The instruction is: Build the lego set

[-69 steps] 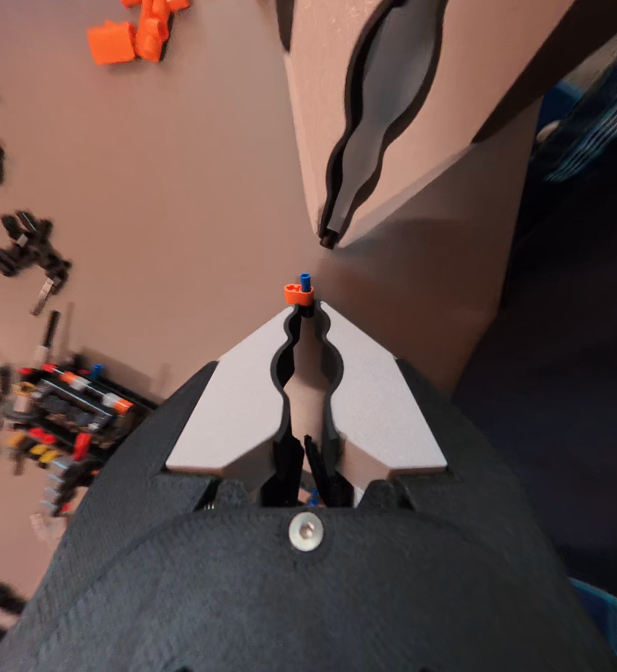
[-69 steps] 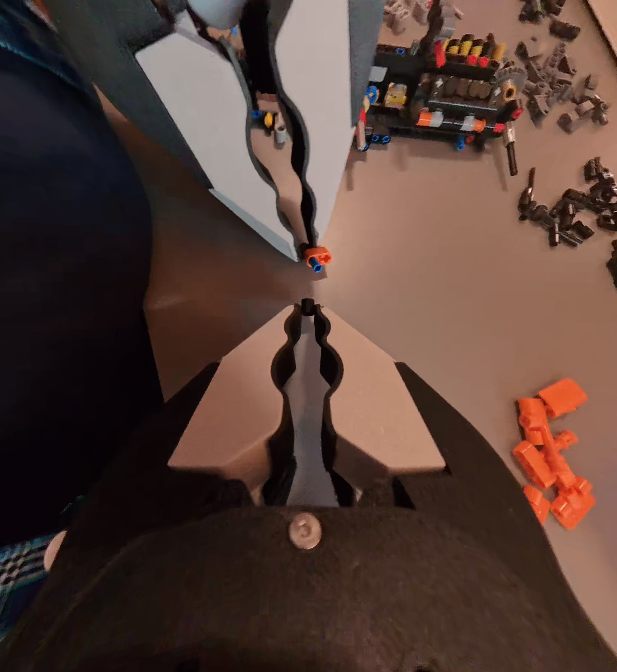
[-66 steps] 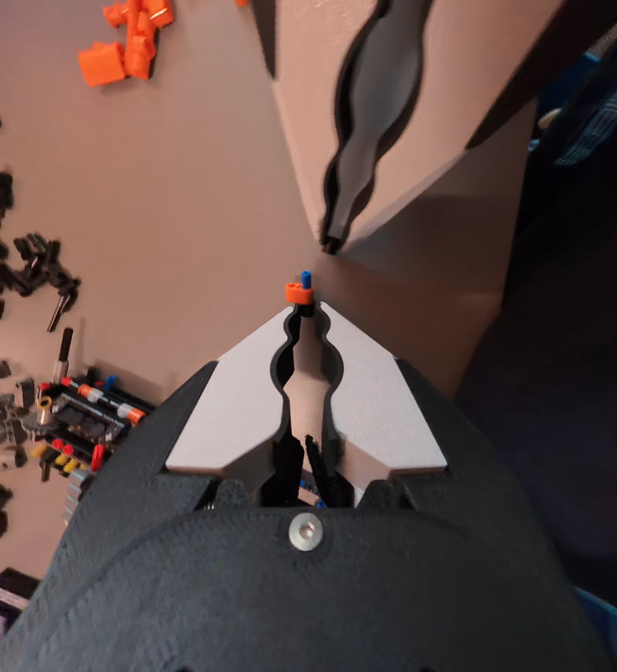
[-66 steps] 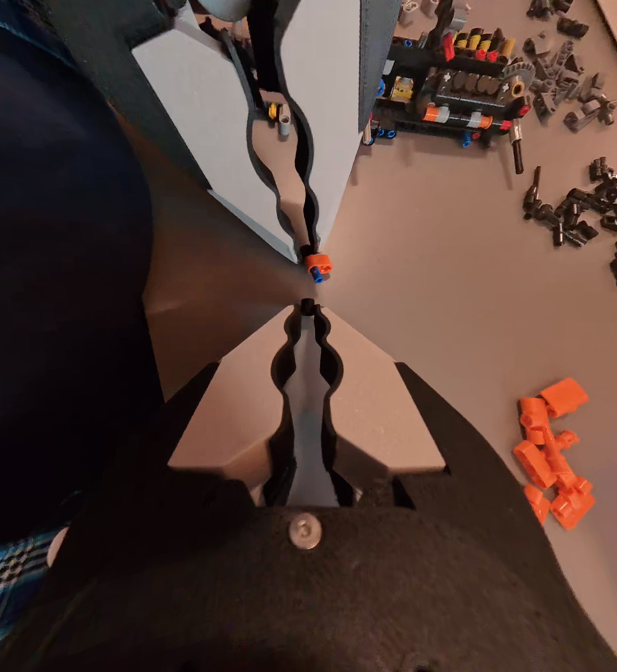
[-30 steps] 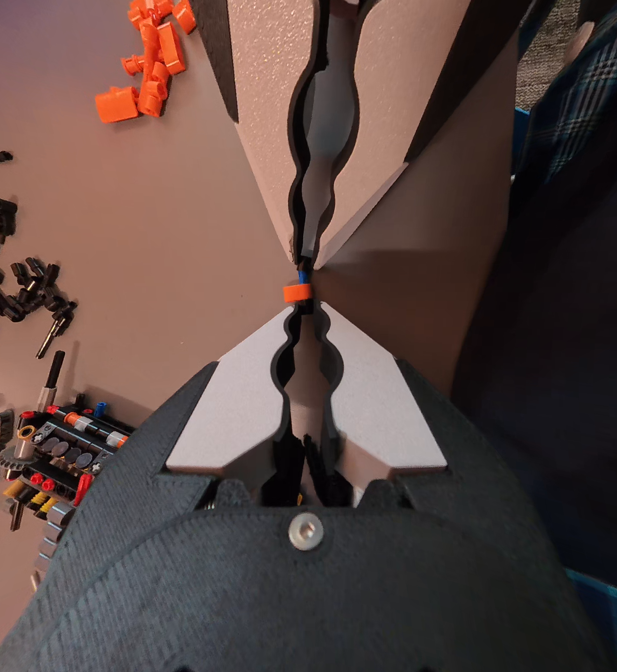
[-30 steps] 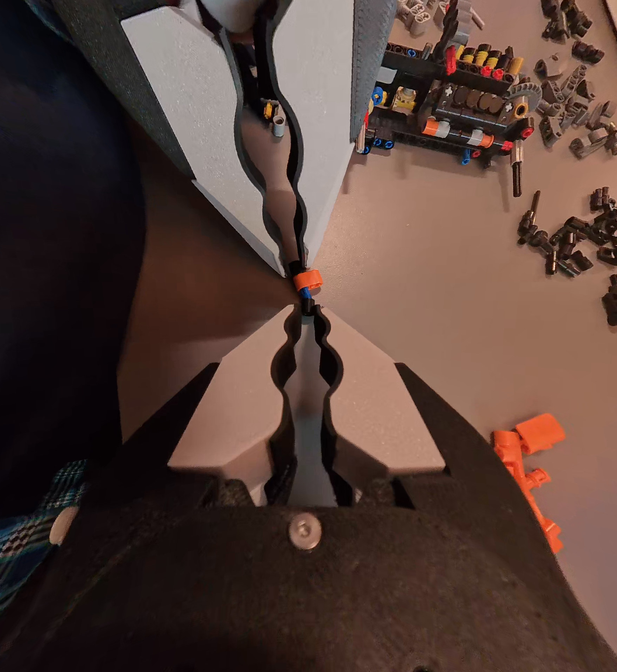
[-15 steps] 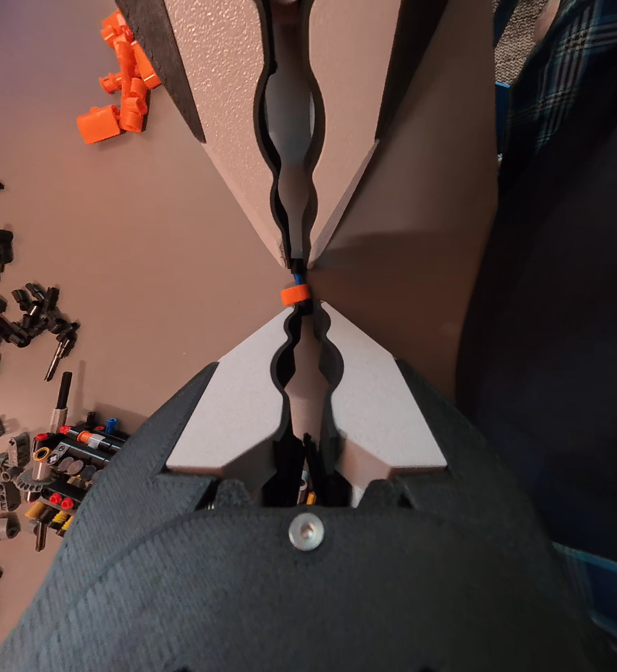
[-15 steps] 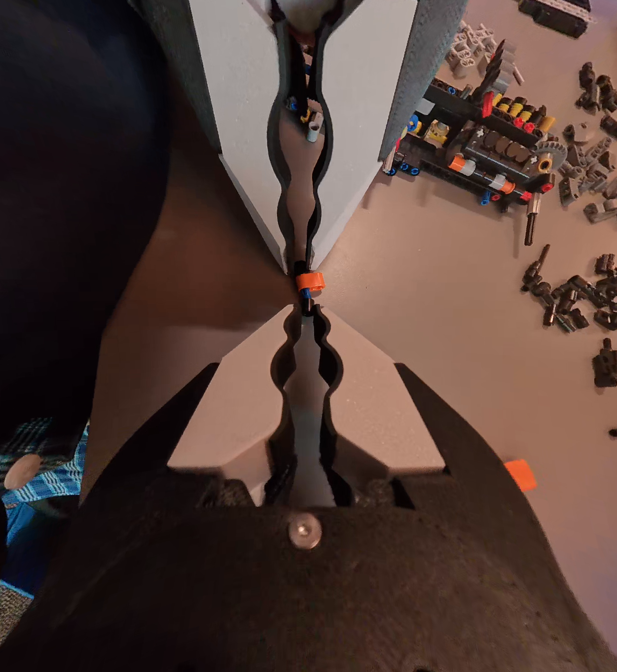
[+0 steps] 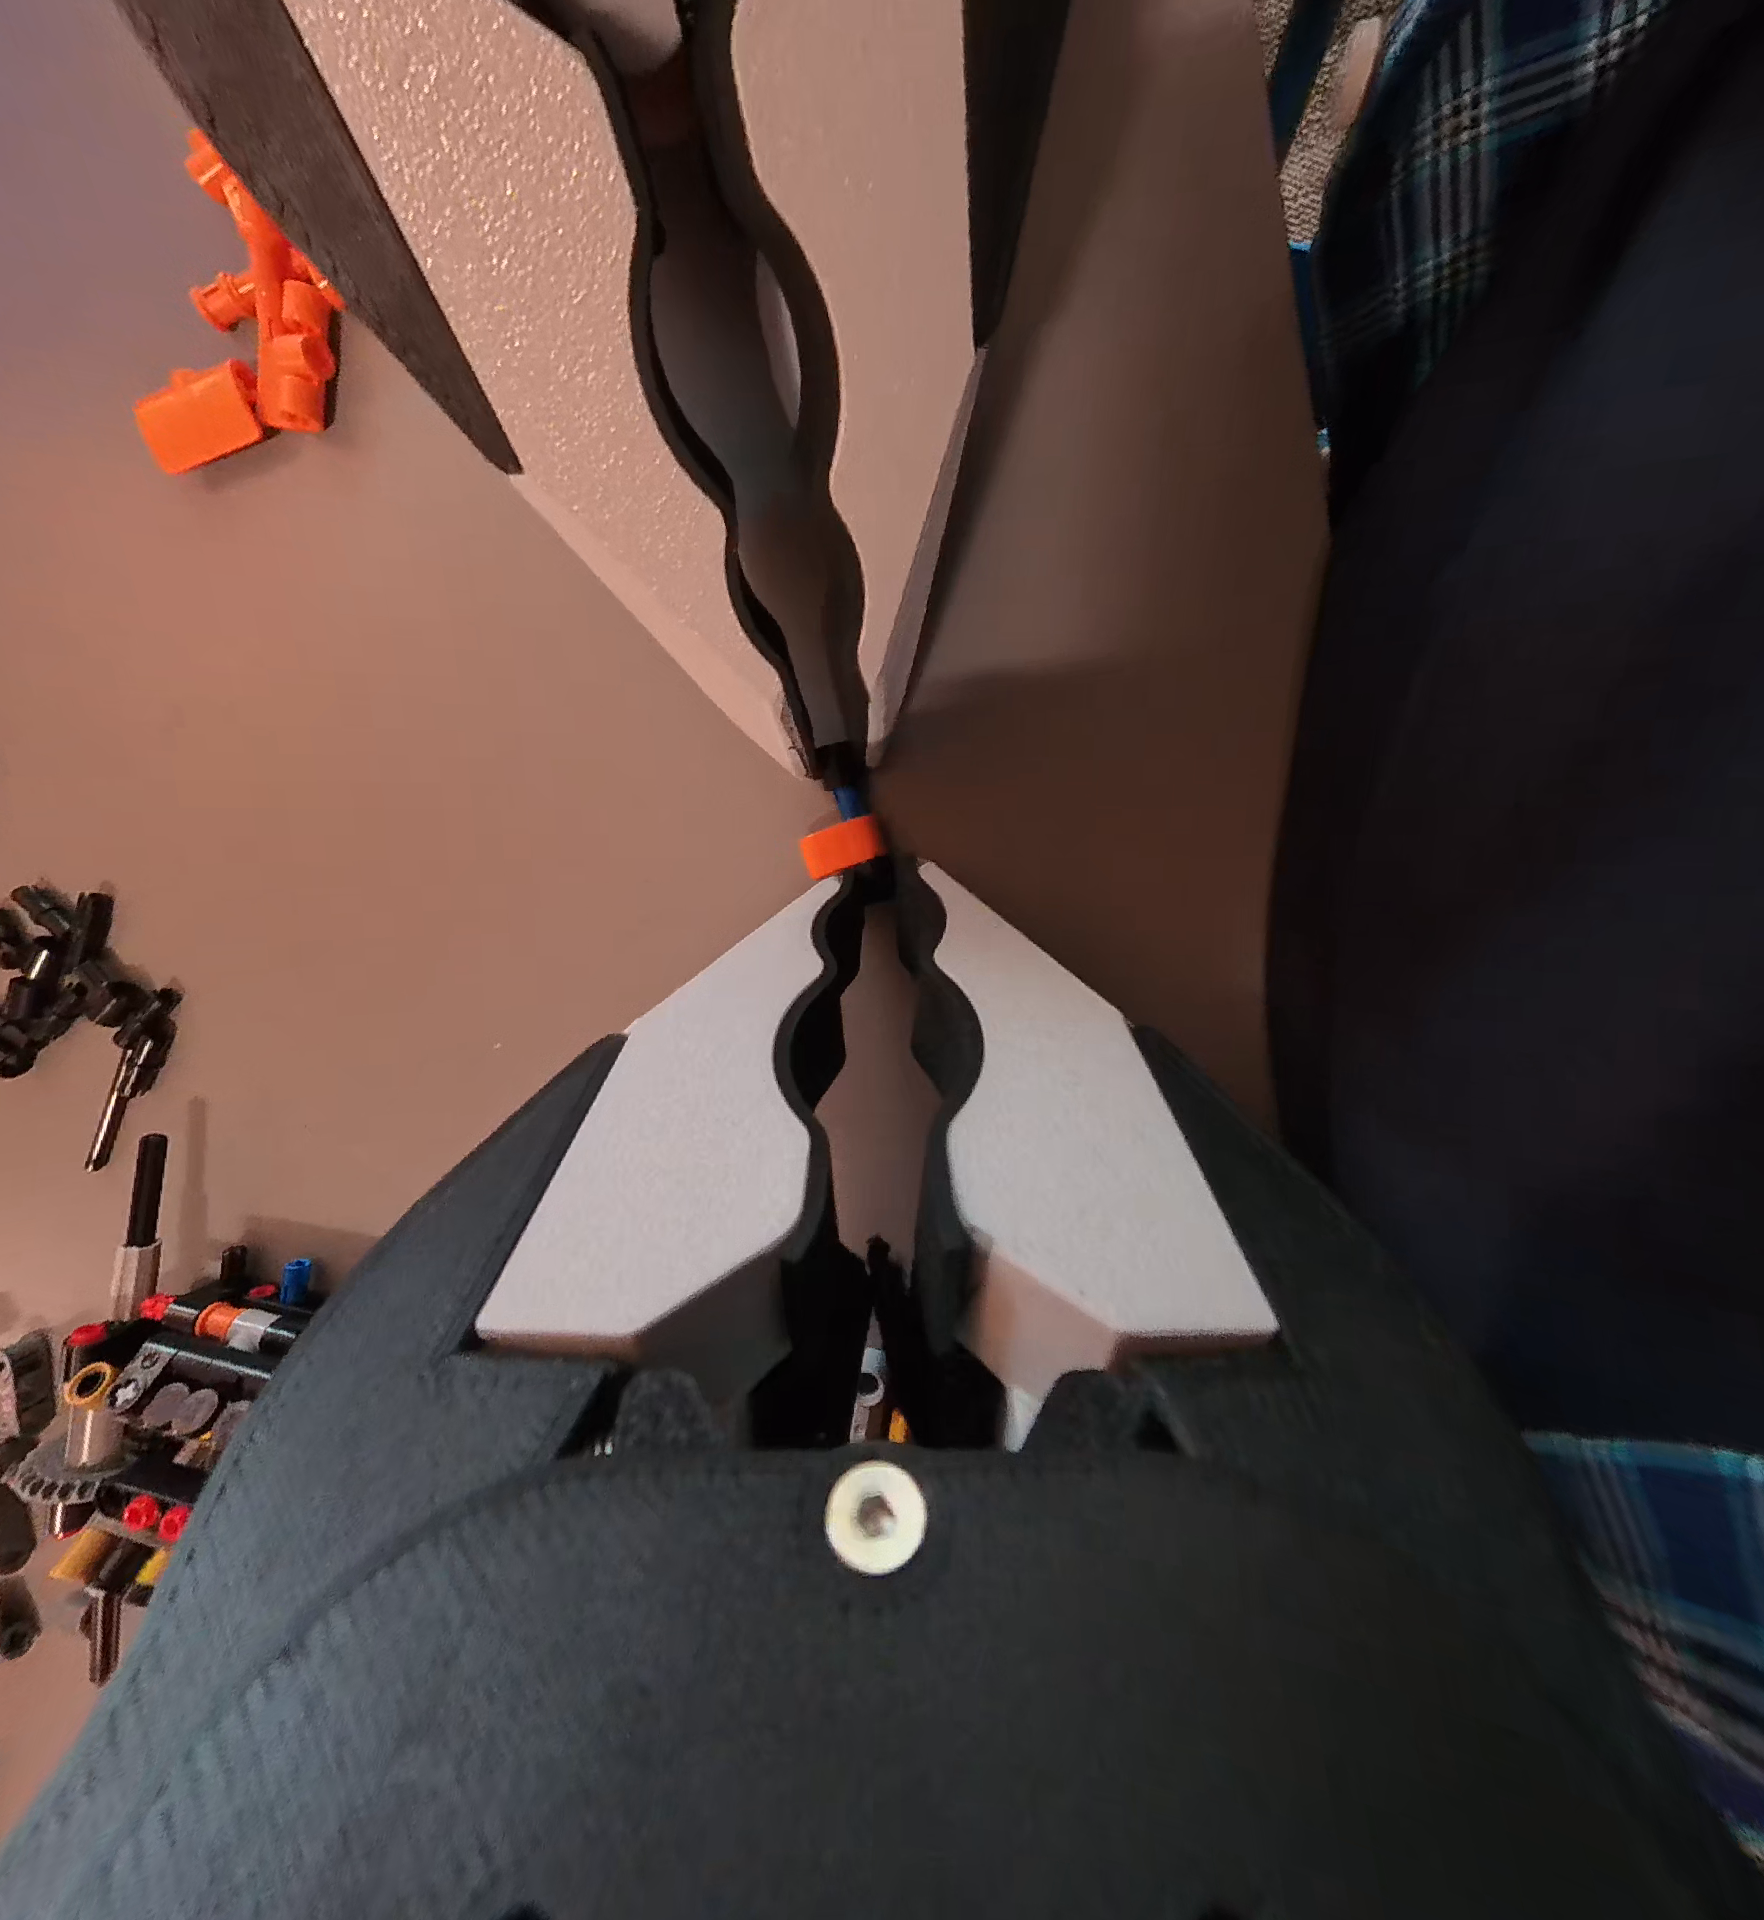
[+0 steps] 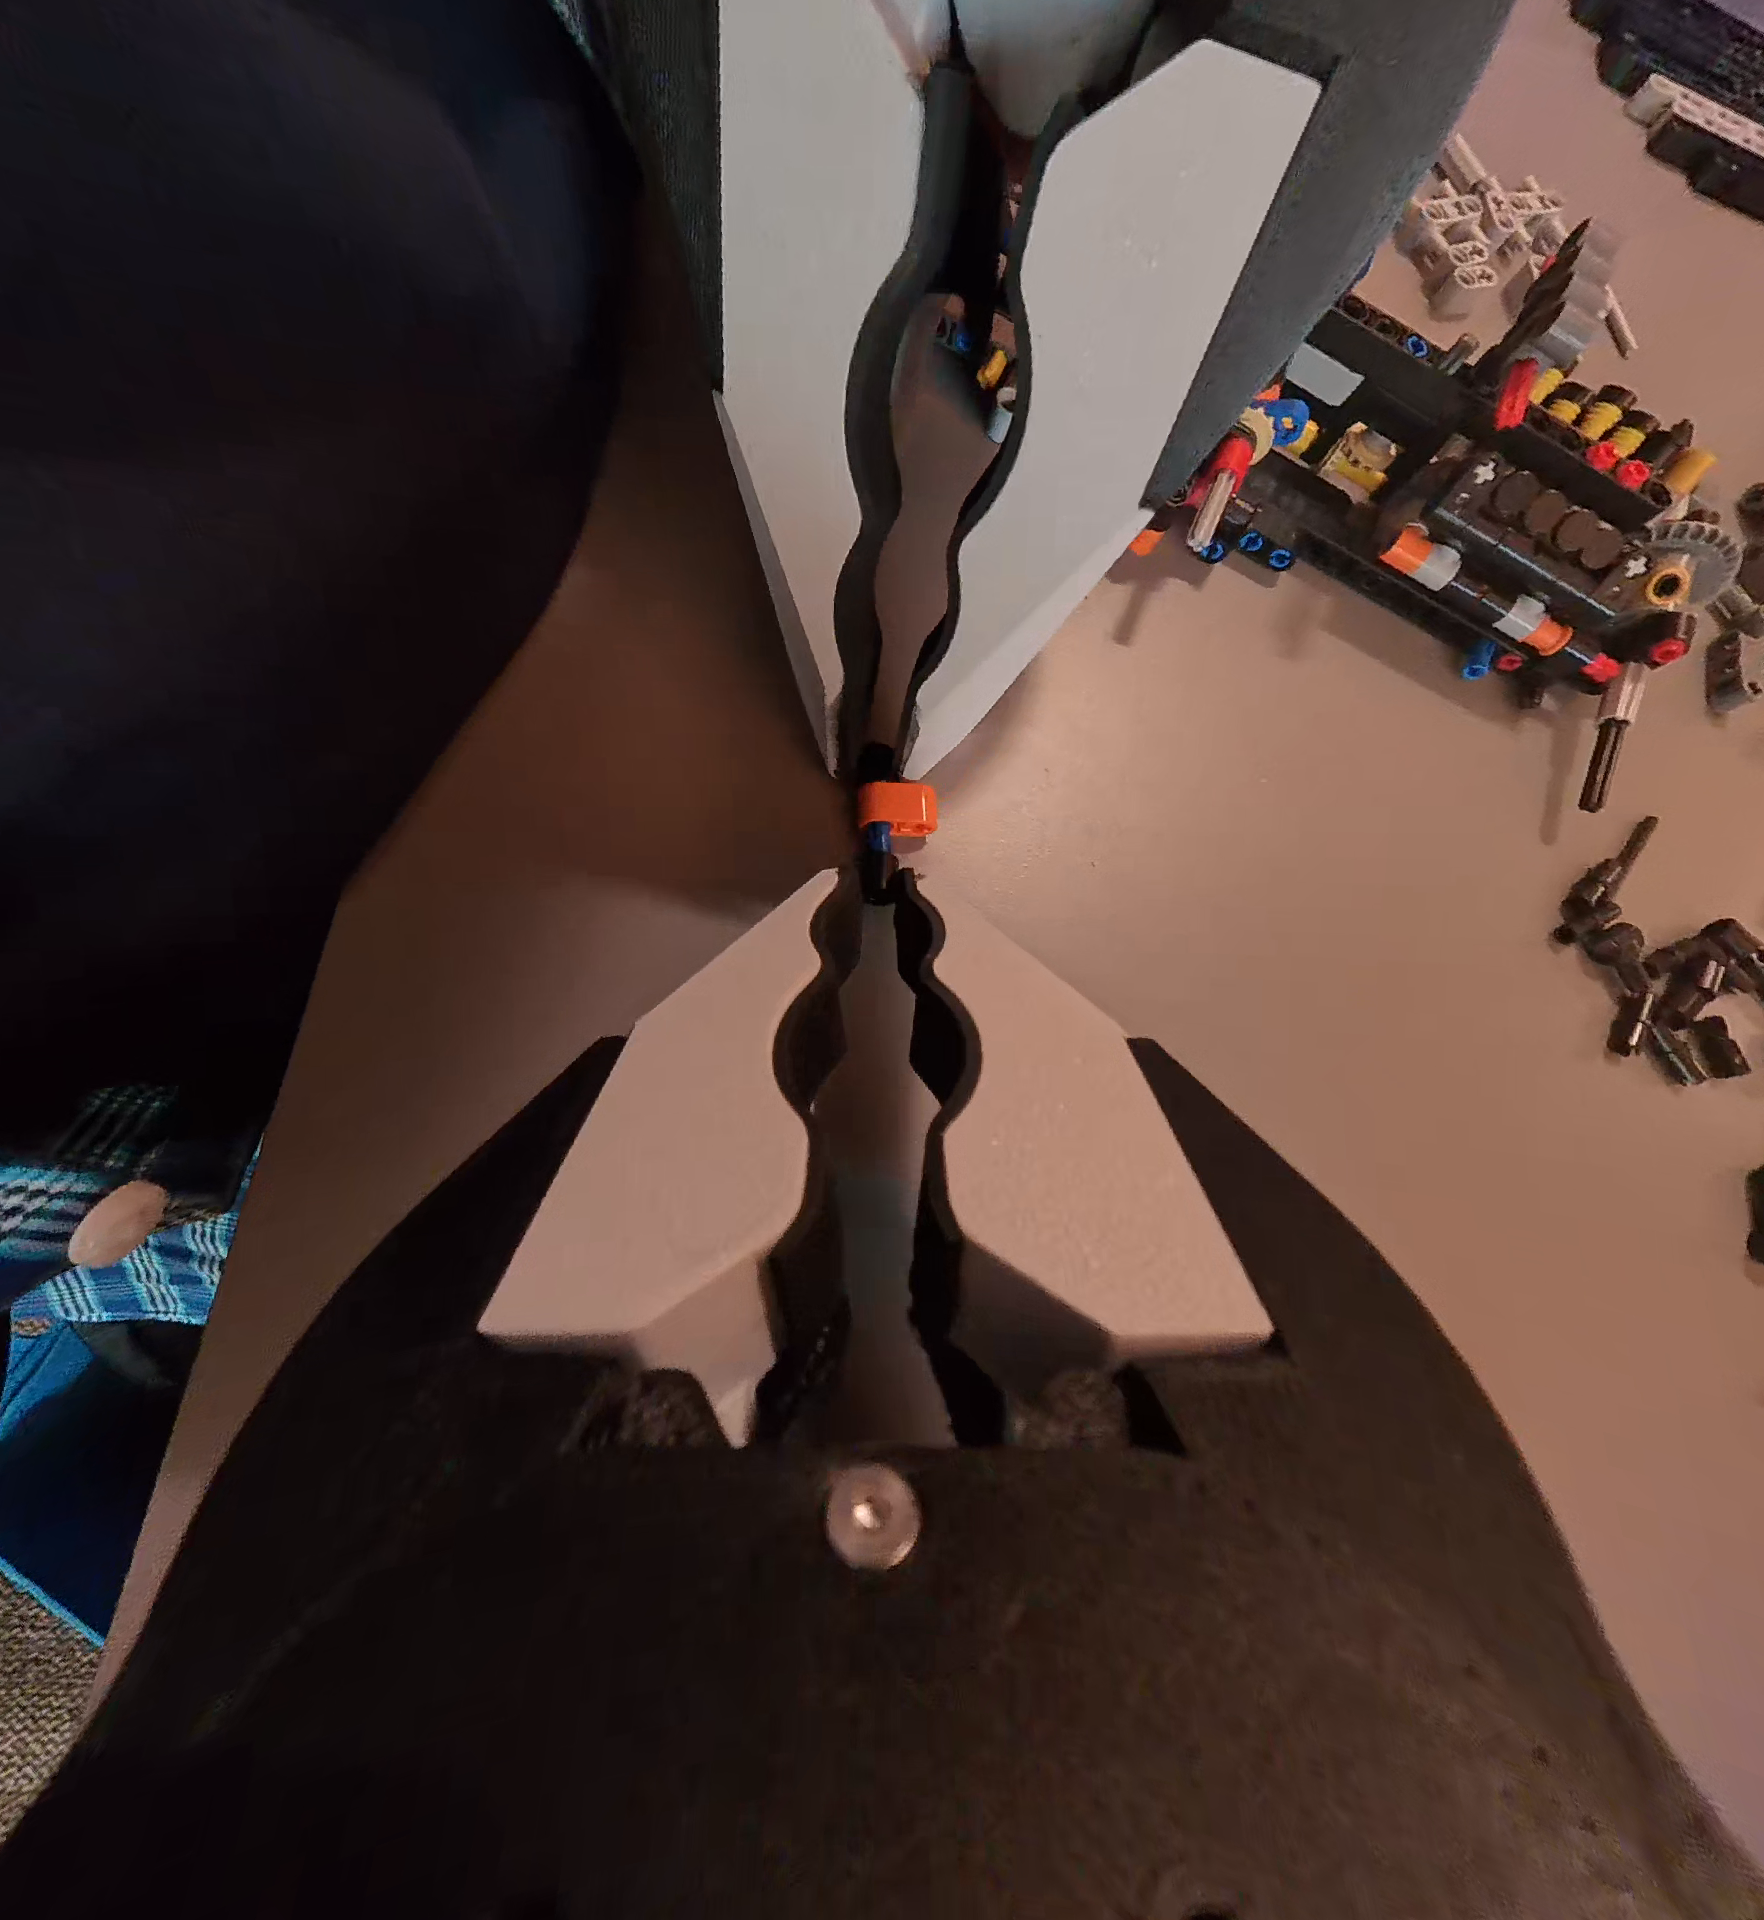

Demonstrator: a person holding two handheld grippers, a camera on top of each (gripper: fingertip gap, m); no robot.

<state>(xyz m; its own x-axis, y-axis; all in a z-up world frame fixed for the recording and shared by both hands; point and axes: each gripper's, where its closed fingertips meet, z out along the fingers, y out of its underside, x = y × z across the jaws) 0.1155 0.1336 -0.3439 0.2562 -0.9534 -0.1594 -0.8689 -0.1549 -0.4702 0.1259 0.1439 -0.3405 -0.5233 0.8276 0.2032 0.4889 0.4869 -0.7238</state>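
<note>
Left gripper (image 9: 870,883) and right gripper (image 10: 873,888) meeting tip to tip above the tabletop (image 9: 390,790), near its edge. Between them a small orange connector (image 9: 837,848) threaded on a blue pin (image 9: 847,802), held clear of the surface. Left jaws clamped on a dark stub at the connector's near end; right jaws nearly together, pinched on the dark end of the pin on the far side. From the right wrist view, the same orange connector (image 10: 896,807) just beyond the right tips, with the blue pin (image 10: 878,831) showing beneath it and the left gripper (image 10: 873,753) coming in from above.

Partly built model (image 10: 1480,530), black with red, yellow, orange and blue bits, lying on the tabletop (image 10: 1221,831) to the right, beside the left gripper's body. Same model (image 9: 140,1392) at lower left in the left wrist view, half hidden behind the gripper body. Loose black pieces (image 10: 1709,997) scattered nearby, well apart from the grippers; light grey pieces (image 10: 1480,229) farther back. Cluster of orange pieces (image 9: 244,364) at upper left in the left wrist view, partly behind the right gripper (image 9: 836,753). Dark clothing and a blue plaid sleeve (image 9: 1709,1621) along the tabletop's edge.
</note>
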